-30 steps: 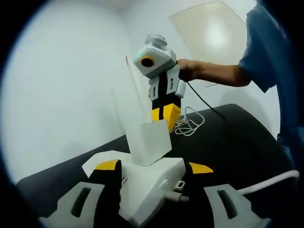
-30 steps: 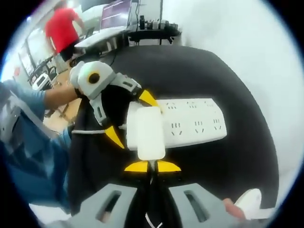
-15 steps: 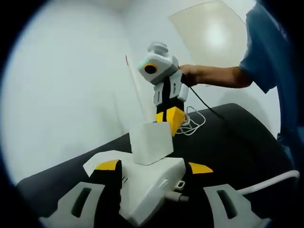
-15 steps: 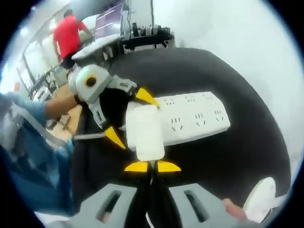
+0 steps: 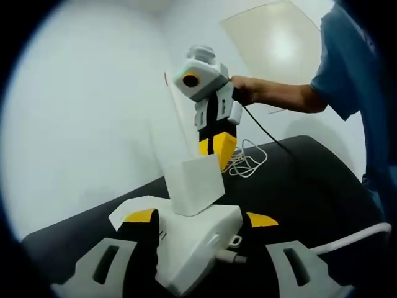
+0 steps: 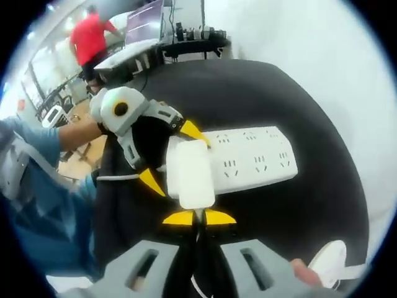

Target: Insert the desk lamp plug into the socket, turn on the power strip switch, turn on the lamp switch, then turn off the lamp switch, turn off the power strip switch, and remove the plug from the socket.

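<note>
A white power strip (image 5: 197,243) lies on the black table (image 5: 310,180). My left gripper (image 5: 201,217) is shut on its near end, one jaw on each side. A blocky white plug (image 5: 195,185) stands in a socket of the strip. From above, my right gripper (image 5: 217,146) comes down with its jaws shut, its tips at the plug's top back edge. In the right gripper view, the right gripper (image 6: 198,217) sits just behind the plug (image 6: 190,174). There the left gripper (image 6: 169,155) straddles the left end of the strip (image 6: 254,161). I cannot tell whether anything thin lies between the right jaws.
A coil of white cord (image 5: 246,162) lies on the table behind the plug. A thicker white cable (image 5: 347,239) runs off to the right from the strip's end. A person in red (image 6: 87,43) stands by desks with monitors (image 6: 149,22). A white wall borders the table.
The right gripper swayed slightly away from the plug and came back over it. The plug, the strip and the left gripper have not moved.
</note>
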Available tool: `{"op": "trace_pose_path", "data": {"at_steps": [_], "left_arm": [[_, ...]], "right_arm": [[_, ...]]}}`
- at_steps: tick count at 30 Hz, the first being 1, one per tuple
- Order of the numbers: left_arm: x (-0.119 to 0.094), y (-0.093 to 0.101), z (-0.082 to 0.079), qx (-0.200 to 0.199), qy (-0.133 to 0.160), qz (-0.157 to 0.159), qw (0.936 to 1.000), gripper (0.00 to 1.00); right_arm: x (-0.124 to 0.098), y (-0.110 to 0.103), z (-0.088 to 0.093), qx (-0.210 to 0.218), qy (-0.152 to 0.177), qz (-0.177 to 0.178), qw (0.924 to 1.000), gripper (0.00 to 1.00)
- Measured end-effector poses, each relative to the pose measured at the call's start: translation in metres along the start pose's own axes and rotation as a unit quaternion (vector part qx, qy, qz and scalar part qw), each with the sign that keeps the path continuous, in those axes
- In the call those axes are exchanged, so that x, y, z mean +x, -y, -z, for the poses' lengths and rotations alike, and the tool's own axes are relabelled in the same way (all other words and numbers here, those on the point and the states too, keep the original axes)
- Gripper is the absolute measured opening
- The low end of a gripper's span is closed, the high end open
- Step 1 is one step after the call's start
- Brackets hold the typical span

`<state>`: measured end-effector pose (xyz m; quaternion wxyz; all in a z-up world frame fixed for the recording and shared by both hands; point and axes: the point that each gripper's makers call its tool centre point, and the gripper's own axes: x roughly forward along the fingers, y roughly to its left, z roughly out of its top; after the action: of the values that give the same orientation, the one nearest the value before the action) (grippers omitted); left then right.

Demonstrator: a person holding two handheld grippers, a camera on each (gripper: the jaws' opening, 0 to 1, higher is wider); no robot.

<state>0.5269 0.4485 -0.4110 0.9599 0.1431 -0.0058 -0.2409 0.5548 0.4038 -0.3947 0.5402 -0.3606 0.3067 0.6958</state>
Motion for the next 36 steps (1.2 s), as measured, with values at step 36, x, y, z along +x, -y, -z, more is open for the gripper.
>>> {"op": "trace_pose_path", "data": {"at_steps": [36], "left_arm": [[0.001, 0.000, 0.001, -0.001, 0.004, 0.000, 1.0000, 0.51]], "right_arm": [[0.003, 0.004, 0.005, -0.011, 0.006, 0.006, 0.9999, 0.05]]}}
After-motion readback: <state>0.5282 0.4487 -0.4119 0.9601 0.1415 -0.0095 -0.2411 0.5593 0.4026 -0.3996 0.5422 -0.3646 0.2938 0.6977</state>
